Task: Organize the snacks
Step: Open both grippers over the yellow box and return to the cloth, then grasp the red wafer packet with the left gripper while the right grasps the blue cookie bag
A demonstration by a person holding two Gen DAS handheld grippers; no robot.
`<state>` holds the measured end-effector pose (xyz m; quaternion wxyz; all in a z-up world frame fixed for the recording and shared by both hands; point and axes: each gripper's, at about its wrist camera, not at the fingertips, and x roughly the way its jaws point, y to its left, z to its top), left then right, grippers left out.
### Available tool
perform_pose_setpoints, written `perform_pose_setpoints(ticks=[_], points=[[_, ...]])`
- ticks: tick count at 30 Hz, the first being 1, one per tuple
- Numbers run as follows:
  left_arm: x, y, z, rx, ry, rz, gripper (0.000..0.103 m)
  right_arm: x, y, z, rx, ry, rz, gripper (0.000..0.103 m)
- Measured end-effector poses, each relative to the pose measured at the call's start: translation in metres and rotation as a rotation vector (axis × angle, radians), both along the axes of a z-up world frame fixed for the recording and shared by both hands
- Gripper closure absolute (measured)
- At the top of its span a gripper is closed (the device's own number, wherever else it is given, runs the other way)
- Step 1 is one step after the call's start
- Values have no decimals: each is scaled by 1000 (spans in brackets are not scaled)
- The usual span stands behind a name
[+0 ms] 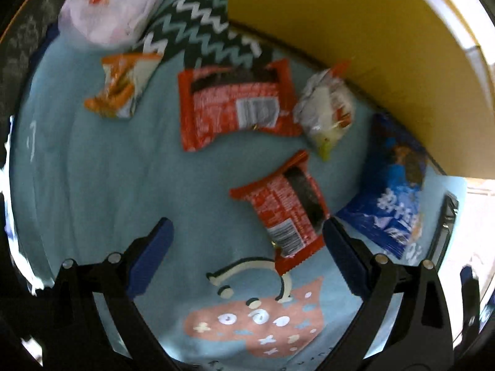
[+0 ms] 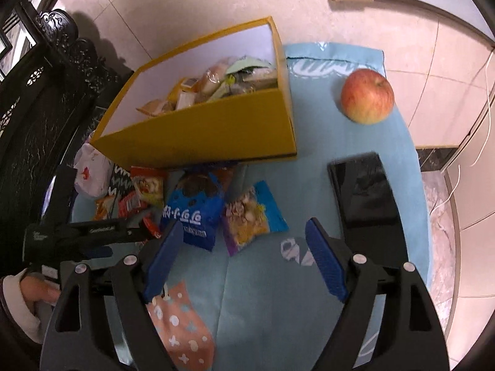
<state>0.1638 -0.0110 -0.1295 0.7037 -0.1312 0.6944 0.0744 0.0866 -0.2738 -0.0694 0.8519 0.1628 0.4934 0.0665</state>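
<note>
My left gripper [image 1: 247,235] is open and empty, low over the blue cloth, with a small red snack pack [image 1: 284,210] lying between its fingertips. Beyond lie a larger red pack [image 1: 235,105], an orange pack [image 1: 120,86], a white-and-red pack [image 1: 328,108] and a blue pack [image 1: 393,204]. My right gripper [image 2: 244,247] is open and empty above the cloth, just short of the blue pack [image 2: 195,213] and a yellow-and-blue pack [image 2: 250,216]. The yellow box [image 2: 201,136] holds several snacks.
A white plastic bag [image 1: 114,3] lies at the cloth's far left corner. An apple [image 2: 367,95] and a black phone [image 2: 365,191] lie on the cloth to the right of the box. Dark carved furniture [image 2: 37,99] stands at the left. The left gripper [image 2: 92,232] shows in the right wrist view.
</note>
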Motion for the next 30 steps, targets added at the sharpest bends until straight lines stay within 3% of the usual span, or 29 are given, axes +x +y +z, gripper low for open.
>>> perform_pose_setpoints(ticks=[12,16,18,21,30], points=[[29,-7,-26,2,57,116,8,-7,7,-13,21,47,48,21],[27,-12,-29,48,43,25,34,-7,12,-13,2,46,59,21],[17,-16,-24,63,5,-29,58,-5,14,-14,-18,53,53,21],[2,-9,-23,36,-11,-95,58,1,25,-16,-40,56,70,16],[-22,31,-25,-16,-69,-94,58,66,90,-35,-124,80,108,16]])
